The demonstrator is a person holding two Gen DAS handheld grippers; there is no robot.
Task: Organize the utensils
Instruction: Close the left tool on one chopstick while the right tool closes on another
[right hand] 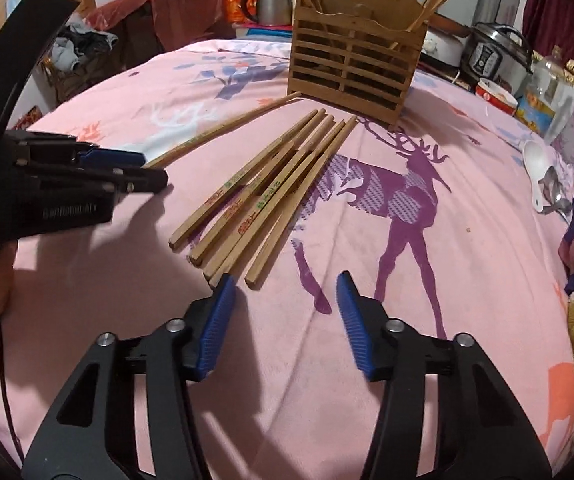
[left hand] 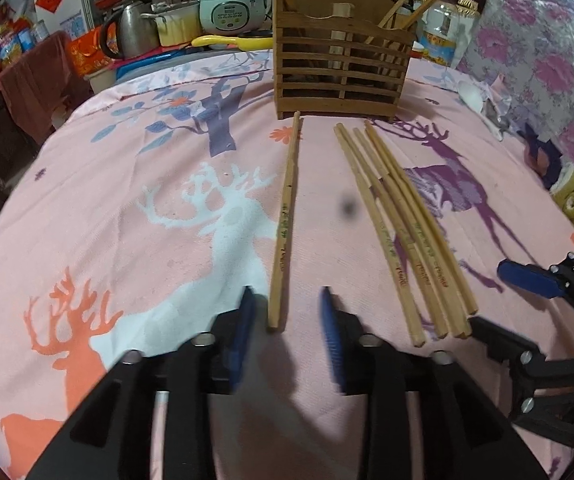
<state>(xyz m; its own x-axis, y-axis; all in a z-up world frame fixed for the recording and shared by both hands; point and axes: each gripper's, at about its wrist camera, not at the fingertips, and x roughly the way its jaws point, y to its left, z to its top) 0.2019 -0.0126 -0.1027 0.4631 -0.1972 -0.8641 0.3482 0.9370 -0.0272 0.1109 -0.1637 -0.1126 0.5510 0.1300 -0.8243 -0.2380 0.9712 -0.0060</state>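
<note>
Left gripper jaws apart astride lone chopstick (untouched); right gripper apart, empty, beside chopstick bundle before the wooden holder.

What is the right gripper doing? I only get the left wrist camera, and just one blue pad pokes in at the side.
Observer: The right gripper is open with nothing between its pads. One pad sits close by the near ends of the chopstick bundle.
Operator: Is anything lying next to the white spoon?
Observer: Yes, a metal spoon lies right beside it, nearer the table's edge.
Operator: What's past the wooden holder on the right?
Observer: A red bowl, which your camera doesn't show.
</note>
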